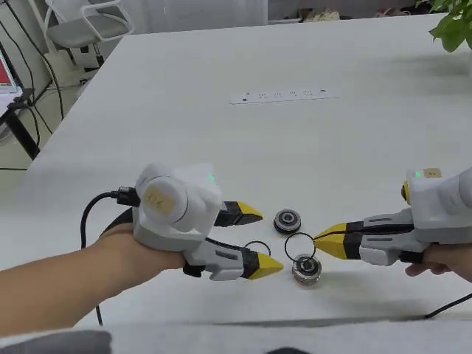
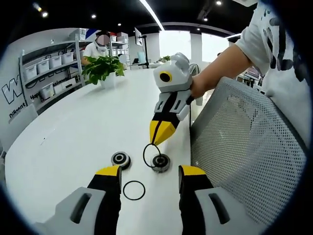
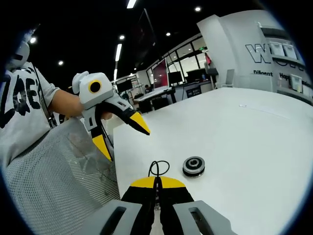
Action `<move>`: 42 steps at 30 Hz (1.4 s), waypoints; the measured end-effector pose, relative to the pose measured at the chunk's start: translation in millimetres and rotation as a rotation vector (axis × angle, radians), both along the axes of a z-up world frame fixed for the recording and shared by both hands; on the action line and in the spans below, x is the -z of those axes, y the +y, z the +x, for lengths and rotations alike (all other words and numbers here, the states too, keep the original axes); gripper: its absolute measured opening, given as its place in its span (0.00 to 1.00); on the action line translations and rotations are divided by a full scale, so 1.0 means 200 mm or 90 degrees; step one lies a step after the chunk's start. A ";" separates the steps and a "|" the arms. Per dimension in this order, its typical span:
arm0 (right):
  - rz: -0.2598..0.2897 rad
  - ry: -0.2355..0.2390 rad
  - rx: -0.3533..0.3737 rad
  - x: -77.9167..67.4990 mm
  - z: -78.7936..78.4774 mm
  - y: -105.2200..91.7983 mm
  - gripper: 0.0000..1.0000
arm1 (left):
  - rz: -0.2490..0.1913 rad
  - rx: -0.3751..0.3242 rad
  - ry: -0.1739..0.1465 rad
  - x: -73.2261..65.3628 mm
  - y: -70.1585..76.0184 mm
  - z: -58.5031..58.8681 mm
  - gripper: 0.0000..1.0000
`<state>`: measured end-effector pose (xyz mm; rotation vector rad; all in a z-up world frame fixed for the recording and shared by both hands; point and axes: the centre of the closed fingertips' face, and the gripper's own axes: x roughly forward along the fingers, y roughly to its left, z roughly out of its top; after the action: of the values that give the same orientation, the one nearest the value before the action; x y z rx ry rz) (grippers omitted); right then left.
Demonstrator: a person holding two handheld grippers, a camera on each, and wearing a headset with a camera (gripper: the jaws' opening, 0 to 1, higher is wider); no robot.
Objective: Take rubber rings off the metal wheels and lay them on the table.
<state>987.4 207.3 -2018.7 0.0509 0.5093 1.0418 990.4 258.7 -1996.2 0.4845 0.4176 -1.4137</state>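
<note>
My right gripper (image 1: 318,240) is shut on a thin black rubber ring (image 1: 299,245). The ring hangs as a loop just above a bare metal wheel (image 1: 306,269); whether it still touches the wheel I cannot tell. A second wheel (image 1: 287,220), dark around its rim, lies a little farther back. My left gripper (image 1: 260,238) is open, and a loose ring (image 1: 258,248) lies flat on the table between its jaws. In the left gripper view that loose ring (image 2: 133,190) lies ahead of my jaws, with the right gripper (image 2: 157,142) pinching the held ring (image 2: 146,152) over the wheel (image 2: 160,163).
A white power strip (image 1: 284,95) lies mid-table. A potted plant (image 1: 453,26) stands at the far right corner, and an office chair (image 1: 88,26) stands beyond the far left edge. A mesh chair back (image 2: 234,137) is close to the table's near edge.
</note>
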 end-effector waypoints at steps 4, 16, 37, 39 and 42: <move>0.003 -0.007 -0.004 -0.03 0.03 0.02 0.00 | -0.010 -0.019 0.002 -0.02 0.04 0.02 0.46; -0.010 -0.012 -0.022 -0.06 0.10 0.10 0.00 | -0.020 -0.065 -0.008 -0.05 0.19 0.07 0.53; -0.045 0.016 -0.058 0.04 0.15 0.24 0.00 | -0.028 -0.135 -0.006 -0.06 0.37 0.10 0.56; -0.045 0.021 -0.059 0.05 0.15 0.25 0.00 | -0.028 -0.137 -0.006 -0.06 0.37 0.10 0.57; -0.046 0.031 -0.059 0.07 0.16 0.27 0.00 | -0.030 -0.141 -0.007 -0.07 0.38 0.11 0.57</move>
<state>1019.0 260.9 -2032.1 -0.0123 0.5979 1.1141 1011.6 334.5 -1982.9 0.3943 0.4155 -1.2043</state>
